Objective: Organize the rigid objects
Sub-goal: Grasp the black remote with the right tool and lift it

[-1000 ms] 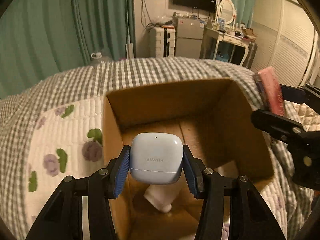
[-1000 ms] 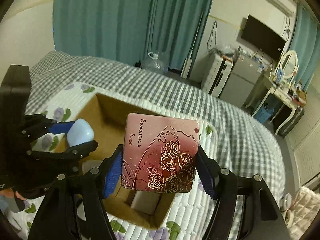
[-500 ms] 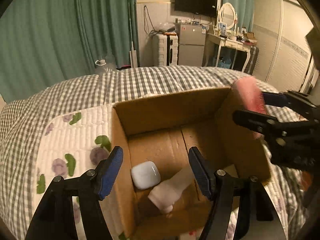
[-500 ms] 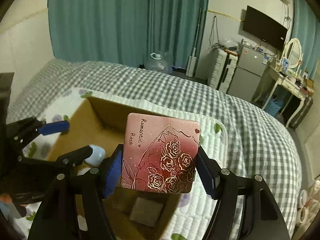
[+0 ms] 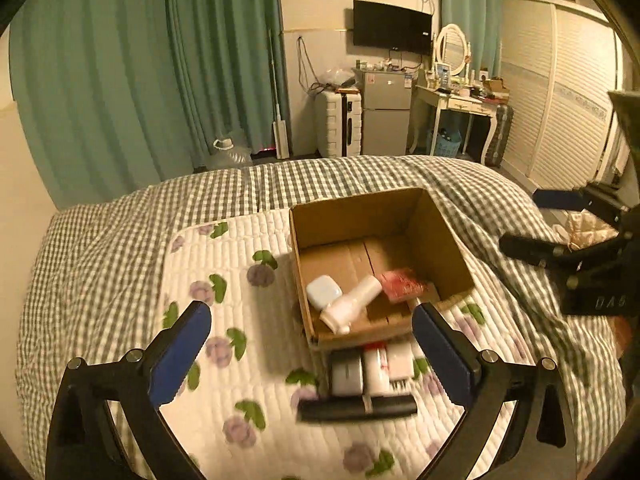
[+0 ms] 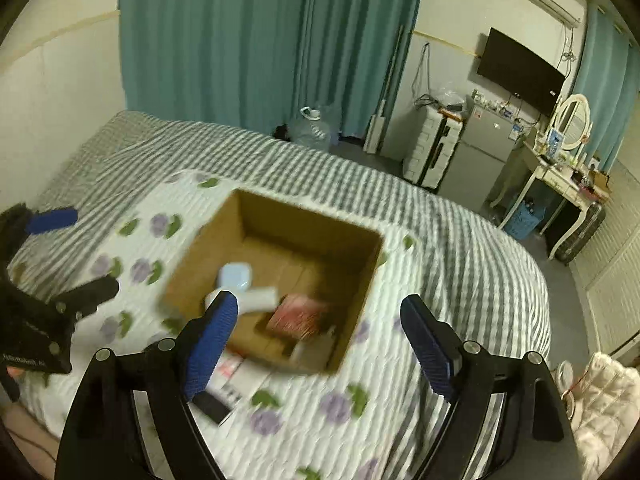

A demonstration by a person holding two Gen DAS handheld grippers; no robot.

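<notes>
Cardboard box [image 5: 440,240] on the bed holds three things.
Earbud case [image 5: 324,291], white bottle [image 5: 352,308], pink card box [image 5: 402,285] lie inside; left claw [image 5: 312,320] and right claw [image 6: 318,320] have just been opening, both wide and empty.

pale blue earbud case [image 5: 323,291], white bottle [image 5: 350,306] and pink card box [image 5: 402,285] lie inside the cardboard box [image 5: 362,212]

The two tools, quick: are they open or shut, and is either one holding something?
Left tool: jaws have just been opening, now wide open, holding nothing.
Right tool: jaws have just been opening, now open, holding nothing.
</notes>
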